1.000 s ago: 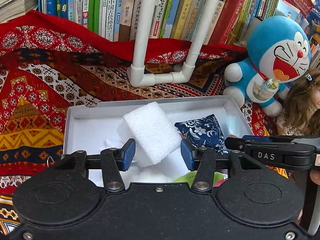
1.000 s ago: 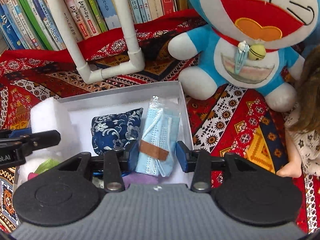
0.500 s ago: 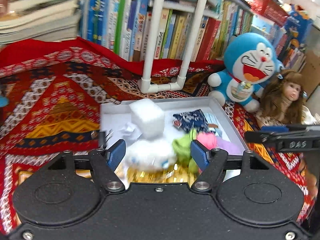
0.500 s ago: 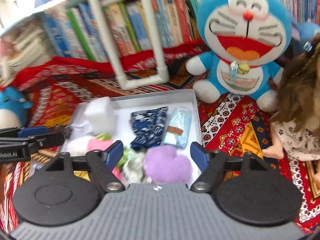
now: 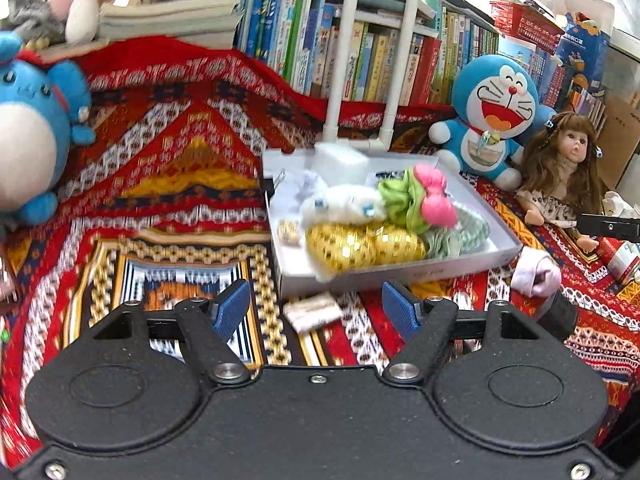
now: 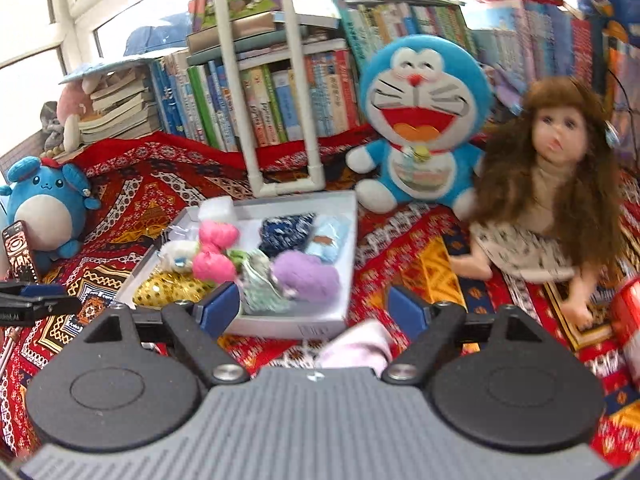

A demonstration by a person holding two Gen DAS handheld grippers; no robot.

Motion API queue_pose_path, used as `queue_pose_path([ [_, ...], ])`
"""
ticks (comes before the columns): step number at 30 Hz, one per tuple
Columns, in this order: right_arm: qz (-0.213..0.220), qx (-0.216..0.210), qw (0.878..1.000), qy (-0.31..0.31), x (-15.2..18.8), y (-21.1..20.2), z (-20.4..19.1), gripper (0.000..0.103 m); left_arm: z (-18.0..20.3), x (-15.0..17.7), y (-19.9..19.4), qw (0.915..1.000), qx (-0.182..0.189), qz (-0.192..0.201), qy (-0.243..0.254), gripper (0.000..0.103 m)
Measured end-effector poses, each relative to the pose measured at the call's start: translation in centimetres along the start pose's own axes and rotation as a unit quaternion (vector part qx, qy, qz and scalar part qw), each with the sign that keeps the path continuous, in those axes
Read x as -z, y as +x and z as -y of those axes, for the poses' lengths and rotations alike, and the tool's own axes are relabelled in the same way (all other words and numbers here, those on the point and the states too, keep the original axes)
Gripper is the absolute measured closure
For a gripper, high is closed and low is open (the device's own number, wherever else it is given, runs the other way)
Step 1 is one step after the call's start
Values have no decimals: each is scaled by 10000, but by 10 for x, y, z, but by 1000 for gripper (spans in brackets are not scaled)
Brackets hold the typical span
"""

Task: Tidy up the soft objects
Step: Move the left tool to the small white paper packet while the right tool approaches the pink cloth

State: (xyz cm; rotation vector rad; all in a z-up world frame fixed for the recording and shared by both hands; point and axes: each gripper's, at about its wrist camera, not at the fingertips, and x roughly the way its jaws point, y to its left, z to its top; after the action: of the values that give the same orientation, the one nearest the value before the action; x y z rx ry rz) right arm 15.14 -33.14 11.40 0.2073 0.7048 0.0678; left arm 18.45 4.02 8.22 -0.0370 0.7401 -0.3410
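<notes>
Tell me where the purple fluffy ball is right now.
In the right wrist view the purple fluffy ball lies in the white box, at its near right corner, just in front of the dark blue patterned pouch and the light blue packet.

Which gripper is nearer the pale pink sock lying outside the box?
Right. The right gripper hangs directly over the pale pink sock, jaws opening, nothing between them. The left gripper is off to the sock's left, in front of the white box.
</notes>
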Motion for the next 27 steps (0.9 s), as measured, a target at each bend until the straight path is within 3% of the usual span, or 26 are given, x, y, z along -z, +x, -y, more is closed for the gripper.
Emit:
queue_pose_path([
  [9,-193,41,9987,475,32,6,24,14,-17,21,9,9981,152,-294,-511,34],
  [17,-218,63,9974,688,36,12,30,14,-15,21,17,9984,40,-292,-479,38],
  [27,-289,41,9968,741,37,21,29,14,-19,16,32,9954,170,-448,-831,40],
])
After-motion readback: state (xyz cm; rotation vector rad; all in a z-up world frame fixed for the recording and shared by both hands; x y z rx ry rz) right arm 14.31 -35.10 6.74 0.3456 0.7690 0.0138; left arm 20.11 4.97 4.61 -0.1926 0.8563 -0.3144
